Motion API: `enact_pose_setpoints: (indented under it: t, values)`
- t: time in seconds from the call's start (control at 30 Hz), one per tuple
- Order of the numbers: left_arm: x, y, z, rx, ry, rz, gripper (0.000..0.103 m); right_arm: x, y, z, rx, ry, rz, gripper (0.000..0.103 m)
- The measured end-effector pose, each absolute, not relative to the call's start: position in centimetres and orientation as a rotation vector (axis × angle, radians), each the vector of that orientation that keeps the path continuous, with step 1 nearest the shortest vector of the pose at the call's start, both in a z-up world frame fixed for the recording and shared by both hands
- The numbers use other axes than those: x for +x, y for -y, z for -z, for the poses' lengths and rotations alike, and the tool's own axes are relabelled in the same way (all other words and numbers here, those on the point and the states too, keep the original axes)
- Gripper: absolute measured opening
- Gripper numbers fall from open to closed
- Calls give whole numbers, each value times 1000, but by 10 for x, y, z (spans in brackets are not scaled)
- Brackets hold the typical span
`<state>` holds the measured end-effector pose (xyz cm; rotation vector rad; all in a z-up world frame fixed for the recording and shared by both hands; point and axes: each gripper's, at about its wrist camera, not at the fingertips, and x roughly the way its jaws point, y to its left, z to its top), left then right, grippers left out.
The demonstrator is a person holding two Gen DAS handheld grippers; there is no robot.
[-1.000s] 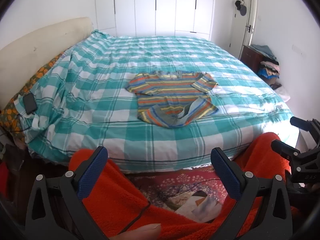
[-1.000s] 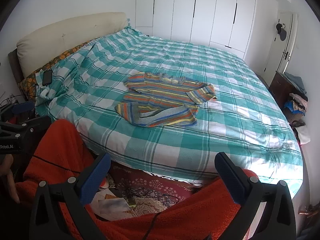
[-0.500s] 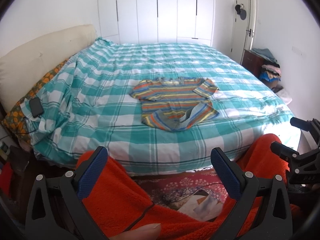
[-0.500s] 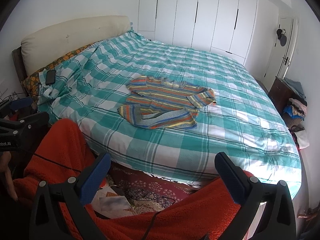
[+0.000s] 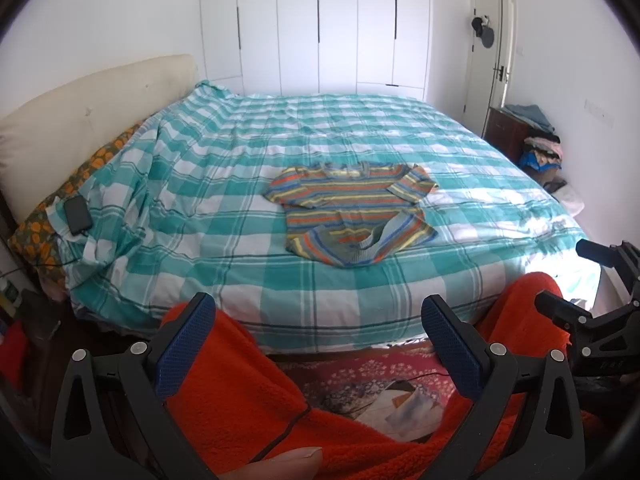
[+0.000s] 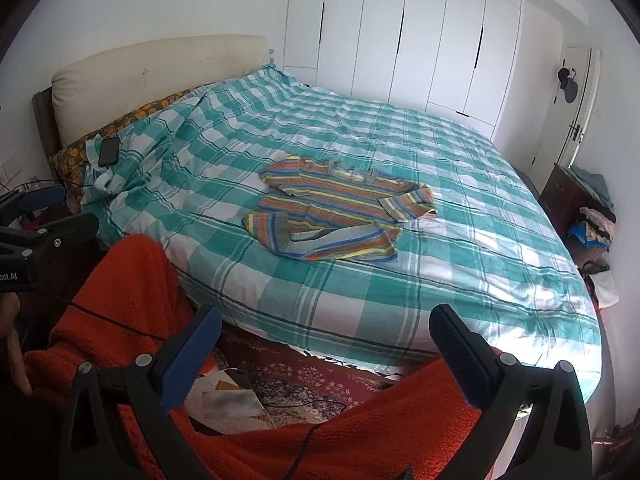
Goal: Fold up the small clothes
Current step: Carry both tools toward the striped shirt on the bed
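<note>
A small striped shirt (image 5: 352, 208) (image 6: 336, 208) lies on the green-and-white checked bed cover (image 5: 240, 240) (image 6: 460, 240), its bottom hem turned up and rumpled. My left gripper (image 5: 316, 344) is held open with nothing between its blue pads, well short of the bed's near edge. In the right wrist view, my right gripper (image 6: 326, 352) is also open and empty, low in front of the bed. Each gripper shows at the other view's edge: the right gripper (image 5: 576, 292) and the left gripper (image 6: 60, 212). Both hover over red fleece-clad legs (image 5: 248, 396) (image 6: 132, 292).
A black phone (image 5: 77, 215) on a cable rests near the pillows (image 5: 60, 200) and the cream headboard (image 5: 80, 108). White wardrobes (image 5: 320, 28) stand behind the bed. A dark cabinet with piled clothes (image 5: 536, 148) is at the right. A patterned rug with papers (image 5: 384, 384) covers the floor.
Both grippers have drawn back and tilted up a little, so the bed and shirt sit farther and lower in view. The shirt has not moved. Both stay open.
</note>
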<state>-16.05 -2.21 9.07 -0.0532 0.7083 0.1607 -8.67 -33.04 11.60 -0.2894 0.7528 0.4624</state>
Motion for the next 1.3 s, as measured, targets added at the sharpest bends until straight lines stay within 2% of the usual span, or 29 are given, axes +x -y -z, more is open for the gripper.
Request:
enact_pose_setpoints:
  t: [1.3]
  values:
    - [-197, 43, -110, -1, -622, -149, 103, -130, 335, -121, -320, -666, -490, 103]
